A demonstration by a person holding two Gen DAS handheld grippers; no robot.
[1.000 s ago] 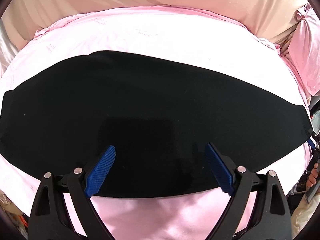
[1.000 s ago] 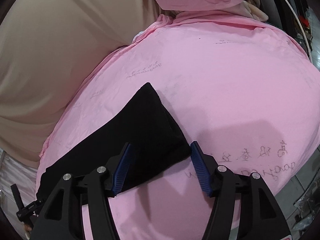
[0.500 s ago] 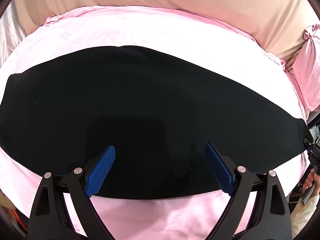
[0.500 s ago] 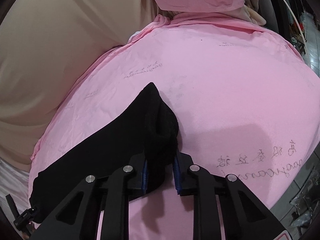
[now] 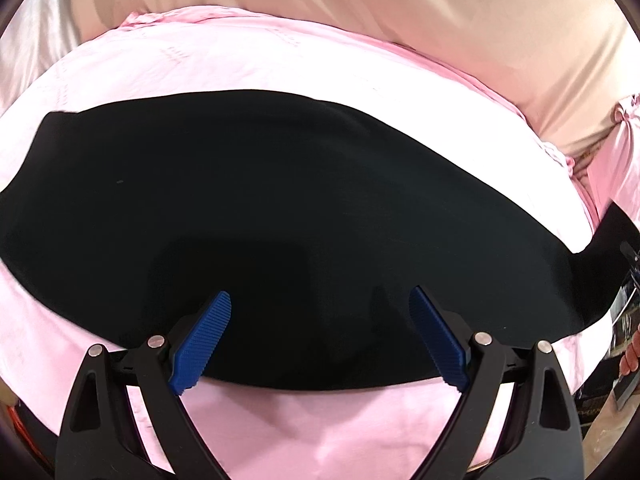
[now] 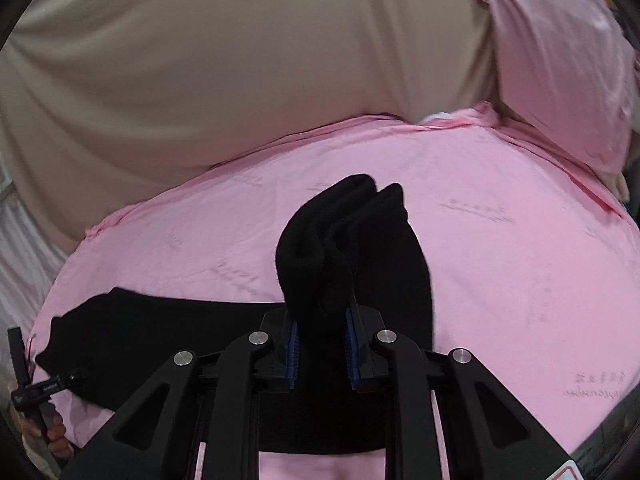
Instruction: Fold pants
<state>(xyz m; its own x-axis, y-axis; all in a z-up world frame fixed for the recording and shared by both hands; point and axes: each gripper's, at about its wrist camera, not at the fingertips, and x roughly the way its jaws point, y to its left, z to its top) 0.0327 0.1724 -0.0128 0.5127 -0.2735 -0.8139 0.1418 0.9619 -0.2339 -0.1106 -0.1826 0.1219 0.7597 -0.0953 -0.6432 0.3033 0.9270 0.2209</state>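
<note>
We see the black pants [image 5: 280, 200] spread flat across the pink sheet [image 5: 200, 60], a long dark band running from nine o'clock to three o'clock in the left wrist view. Our left gripper [image 5: 320, 334] hangs over the near edge of the cloth with its jaws wide apart; the blue ribbed pads [image 5: 204, 340] stand on either side of bare fabric and press on nothing. Out at three o'clock, the far end of the pants lifts off the bed toward the frame's edge.

In the right wrist view, our right gripper [image 6: 322, 346] is clamped narrow on that end of the pants [image 6: 320, 240]. The jaws have just been closing, and now the bunched cuff stands up between the pads and pokes toward twelve o'clock. The rest of the garment trails down to eight o'clock, lying flat on the sheet [image 6: 500, 260]. A beige cover [image 6: 240, 60] fills the top of the frame, and a pink pillow [image 6: 560, 60] sits at one o'clock. At eight o'clock, at the rim, we catch the person's other hand [image 6: 56, 436] on its tool.
</note>
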